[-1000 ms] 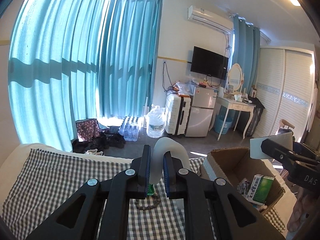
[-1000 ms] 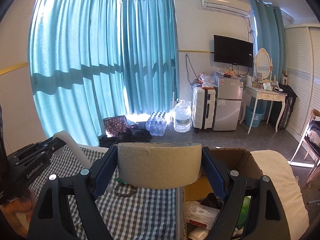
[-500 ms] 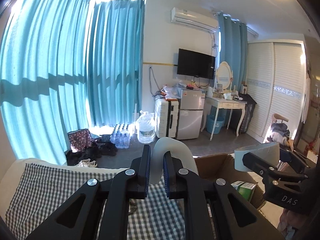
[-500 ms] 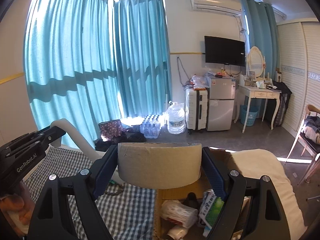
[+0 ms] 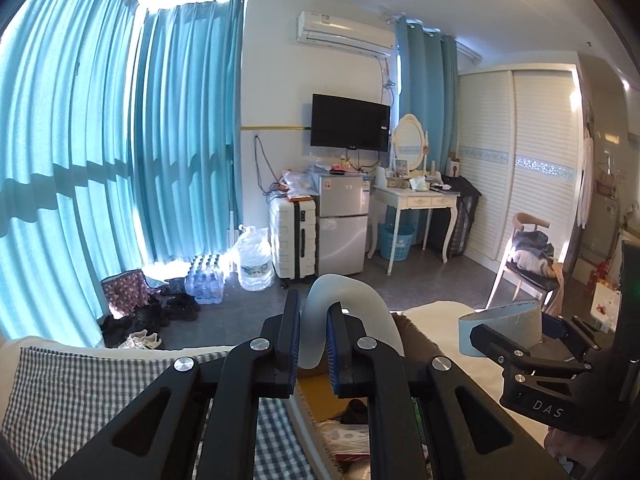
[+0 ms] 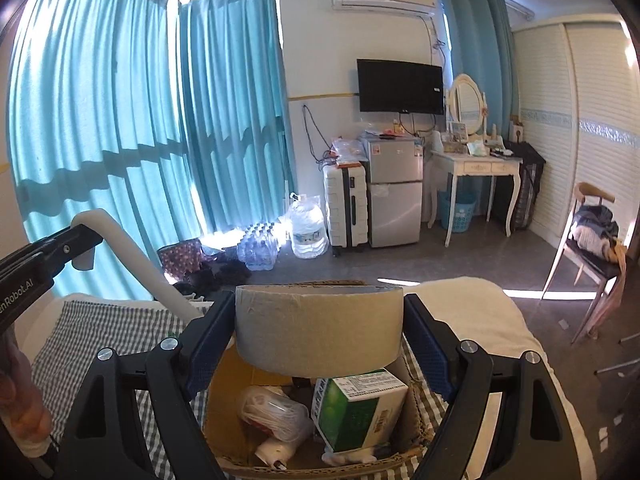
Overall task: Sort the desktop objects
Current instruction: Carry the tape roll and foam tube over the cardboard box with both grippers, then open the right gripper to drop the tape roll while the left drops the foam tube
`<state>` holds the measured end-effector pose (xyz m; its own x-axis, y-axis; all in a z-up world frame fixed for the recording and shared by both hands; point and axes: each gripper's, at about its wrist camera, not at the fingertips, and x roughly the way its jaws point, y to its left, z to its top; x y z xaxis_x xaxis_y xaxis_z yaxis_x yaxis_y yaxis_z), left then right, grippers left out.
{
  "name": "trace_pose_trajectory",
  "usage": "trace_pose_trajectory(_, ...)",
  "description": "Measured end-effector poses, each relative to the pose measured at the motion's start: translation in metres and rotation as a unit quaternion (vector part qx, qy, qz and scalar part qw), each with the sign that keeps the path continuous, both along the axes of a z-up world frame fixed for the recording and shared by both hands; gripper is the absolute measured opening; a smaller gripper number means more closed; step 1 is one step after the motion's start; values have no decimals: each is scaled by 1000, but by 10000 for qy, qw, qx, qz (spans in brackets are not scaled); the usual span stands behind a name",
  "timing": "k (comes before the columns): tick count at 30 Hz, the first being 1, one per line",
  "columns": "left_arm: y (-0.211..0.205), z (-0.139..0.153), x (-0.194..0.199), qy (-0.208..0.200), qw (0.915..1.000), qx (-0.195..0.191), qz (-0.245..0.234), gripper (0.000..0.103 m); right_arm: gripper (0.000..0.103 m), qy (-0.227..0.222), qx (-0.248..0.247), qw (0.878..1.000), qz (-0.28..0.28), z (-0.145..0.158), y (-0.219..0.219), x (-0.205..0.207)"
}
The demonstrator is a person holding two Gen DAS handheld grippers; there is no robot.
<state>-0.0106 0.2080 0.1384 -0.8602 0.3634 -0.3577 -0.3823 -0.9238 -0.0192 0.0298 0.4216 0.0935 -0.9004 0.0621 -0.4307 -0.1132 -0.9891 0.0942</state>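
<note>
Box [image 6: 232,408] is sitting on the checked cloth [image 6: 84,340], already taking sorted items. Right gripper [image 6: 318,336], jaws wide, is clamping the tape roll [image 6: 318,330] above it, likely for dropping in. Left gripper [image 5: 313,338], nearly closed, is pinching a white curved piece [image 5: 352,300].

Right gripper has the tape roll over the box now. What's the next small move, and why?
Probably lower the right gripper a little and open it. The tape roll it clamps hangs directly above the open cardboard box, which already holds a green carton and a white bag. The left gripper, shut on a white curved piece, sits off to the side, so it should not block the drop.
</note>
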Motion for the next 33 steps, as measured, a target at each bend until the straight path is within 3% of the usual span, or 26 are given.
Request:
trace_pose_trajectory(9,37,-28,-17,-236,9995,-153,-137,11,82,-112,-257,9996,-73,-17,20,-9)
trace_pose_trajectory(18,51,-73,-52,-711,9970,-275,-113,11,82,-778,-80,9969,19,-53,15,-54)
trace_pose_trajectory(33,73,-147,-124,-1811,9814,-573,-288,12,82,-1445,-41,9895,25,-102,31,-107)
